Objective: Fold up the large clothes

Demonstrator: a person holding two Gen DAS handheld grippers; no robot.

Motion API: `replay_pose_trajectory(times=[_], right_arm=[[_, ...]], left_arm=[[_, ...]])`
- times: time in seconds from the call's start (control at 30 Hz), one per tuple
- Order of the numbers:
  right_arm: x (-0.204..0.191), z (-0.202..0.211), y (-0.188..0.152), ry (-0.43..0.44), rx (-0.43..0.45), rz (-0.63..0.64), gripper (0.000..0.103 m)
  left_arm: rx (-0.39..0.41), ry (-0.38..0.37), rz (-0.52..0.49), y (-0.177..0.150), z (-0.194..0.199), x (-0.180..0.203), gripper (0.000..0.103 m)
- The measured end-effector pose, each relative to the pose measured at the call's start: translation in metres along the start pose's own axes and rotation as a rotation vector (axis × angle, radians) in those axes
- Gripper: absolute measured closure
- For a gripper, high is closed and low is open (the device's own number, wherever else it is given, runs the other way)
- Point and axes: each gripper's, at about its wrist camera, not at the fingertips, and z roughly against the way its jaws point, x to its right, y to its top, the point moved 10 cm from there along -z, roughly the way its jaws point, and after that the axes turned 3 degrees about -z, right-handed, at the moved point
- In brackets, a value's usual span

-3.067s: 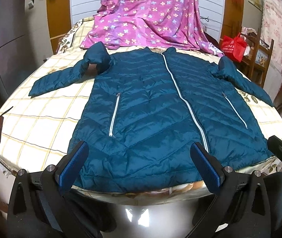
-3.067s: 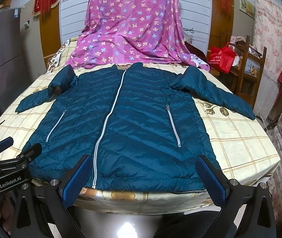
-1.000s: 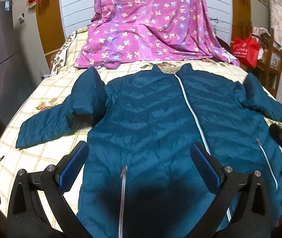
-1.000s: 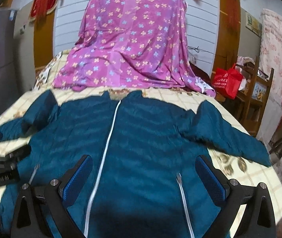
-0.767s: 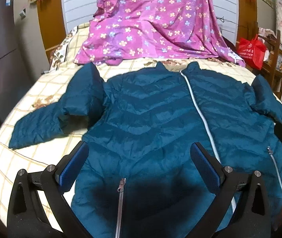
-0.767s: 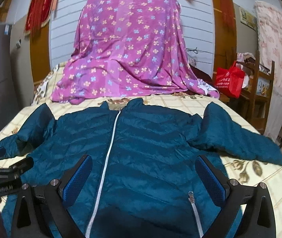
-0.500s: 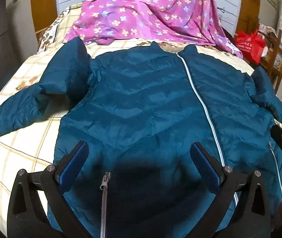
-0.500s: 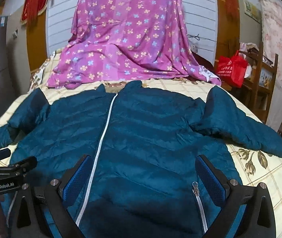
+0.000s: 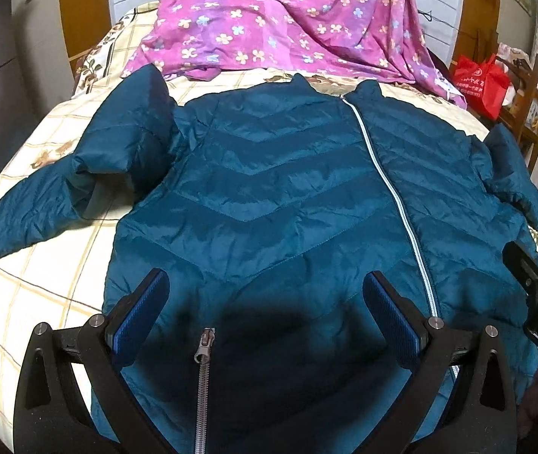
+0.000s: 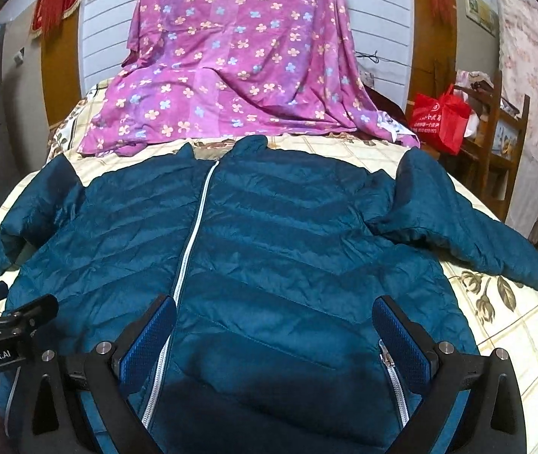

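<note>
Both grippers, the left gripper (image 9: 265,312) and right gripper (image 10: 274,335), hover spread wide above the jacket (image 9: 287,196), whose slippery, puffy shell could slide from a shallow pinch.

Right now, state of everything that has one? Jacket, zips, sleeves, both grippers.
jacket: spread flat on the bed, unfolded
front zip: closed up to the collar
pocket zip: closed
left sleeve: out sideways, bent
right sleeve: out sideways
left gripper: open, empty
right gripper: open, empty
</note>
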Motion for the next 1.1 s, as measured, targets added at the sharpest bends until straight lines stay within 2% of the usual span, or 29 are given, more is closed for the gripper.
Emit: replay_pose_trajectory(times=[0.8, 1.1], right_arm=[[-0.003, -0.007, -0.008, -0.007, -0.023, 0.044, 0.0], [0.006, -0.012, -0.011, -0.017, -0.049, 0.002, 0.0]], left_arm=[[-0.006, 0.015, 0.004, 0.0, -0.003, -0.006, 0.0], [-0.012, 0.02, 0.012, -0.001, -0.005, -0.009, 0.0]])
